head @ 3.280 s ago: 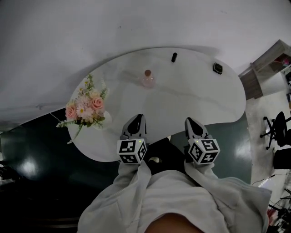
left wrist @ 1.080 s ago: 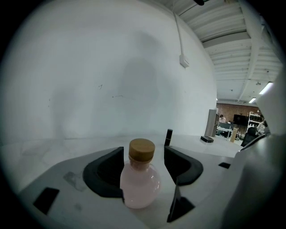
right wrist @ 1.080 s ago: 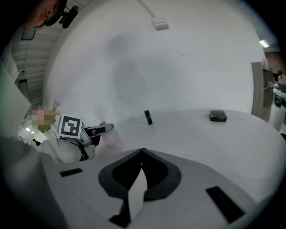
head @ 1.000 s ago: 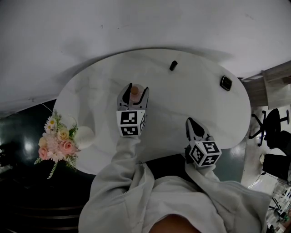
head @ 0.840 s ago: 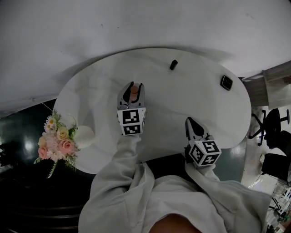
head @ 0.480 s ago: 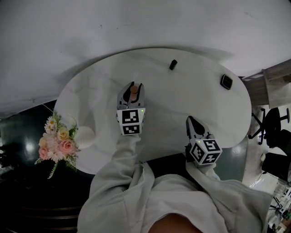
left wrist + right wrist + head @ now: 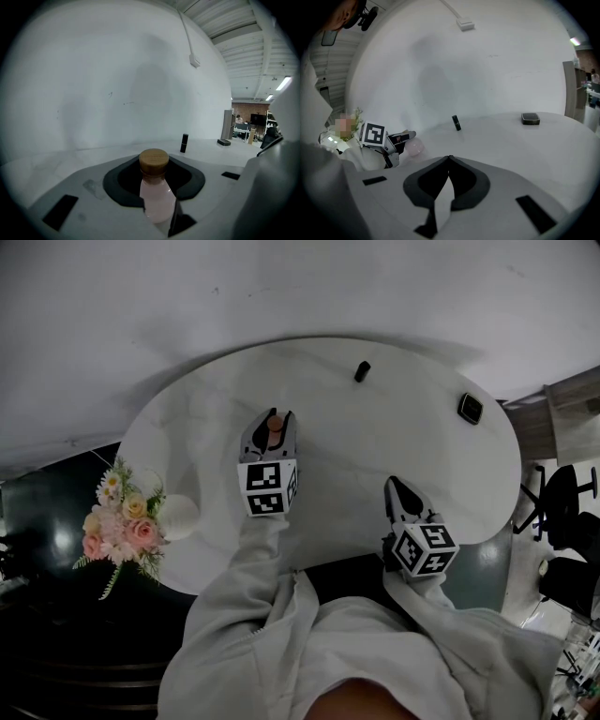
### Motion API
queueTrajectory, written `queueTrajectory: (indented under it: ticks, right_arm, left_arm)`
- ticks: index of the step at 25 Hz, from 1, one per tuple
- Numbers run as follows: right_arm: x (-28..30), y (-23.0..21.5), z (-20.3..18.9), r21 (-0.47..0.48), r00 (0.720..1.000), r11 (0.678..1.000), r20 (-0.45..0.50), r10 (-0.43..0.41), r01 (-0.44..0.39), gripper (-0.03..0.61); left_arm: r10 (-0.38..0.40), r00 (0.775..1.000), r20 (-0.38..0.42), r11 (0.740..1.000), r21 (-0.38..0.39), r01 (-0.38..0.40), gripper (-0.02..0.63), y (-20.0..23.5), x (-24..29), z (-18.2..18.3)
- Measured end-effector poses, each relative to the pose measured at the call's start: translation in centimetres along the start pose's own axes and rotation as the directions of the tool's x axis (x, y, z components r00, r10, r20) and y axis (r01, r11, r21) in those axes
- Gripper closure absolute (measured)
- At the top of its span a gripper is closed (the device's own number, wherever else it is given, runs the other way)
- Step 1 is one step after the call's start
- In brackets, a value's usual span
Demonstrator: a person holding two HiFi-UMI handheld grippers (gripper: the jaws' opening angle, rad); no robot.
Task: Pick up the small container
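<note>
We're at the grasp step: L gripper [image 7: 272, 420] has just closed its jaws and now clamps the small clear bottle w/ pink contents and a round wooden cap [image 7: 157, 199] by its body, mid-way across the white oval tabletop [image 7: 403, 437], prob. not lifted yet. R gripper [image 7: 397, 488] hangs near the front edge, jaws together, empty. Next calls for a straight lift, bottle upright, grip firm.
</note>
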State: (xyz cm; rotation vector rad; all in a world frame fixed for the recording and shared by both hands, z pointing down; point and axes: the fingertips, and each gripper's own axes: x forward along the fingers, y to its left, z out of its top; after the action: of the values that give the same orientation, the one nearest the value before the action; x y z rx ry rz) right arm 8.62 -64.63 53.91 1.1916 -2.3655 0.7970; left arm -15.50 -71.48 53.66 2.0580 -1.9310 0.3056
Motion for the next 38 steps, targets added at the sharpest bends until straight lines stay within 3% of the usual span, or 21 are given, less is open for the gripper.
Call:
queueTrajectory:
  ticks: [13, 26, 38]
  right_arm:
    - [-2.0, 1.3, 0.2, -0.017, 0.998, 1.0, 0.058, -0.013, 0.014, 0.529]
    - [-5.2, 5.4, 0.5, -0.035, 0.993, 0.999, 0.119, -0.013, 0.017, 0.529]
    - [-7.2, 8.0, 2.4, -0.098, 0.986, 0.995, 0.167, 0.001, 0.016, 0.529]
  left_arm:
    - [-0.01, 0.999, 0.042, 1.0, -0.015, 0.011, 0.499, -0.1, -5.1, 1.7]
    - [-0.037, 0.999, 0.008, 0.999, -0.038, 0.038, 0.499, -0.4, -13.3, 1.2]
    - [-0.053, 0.998, 0.027, 0.995, -0.084, 0.056, 0.499, -0.5, -19.8, 1.9]
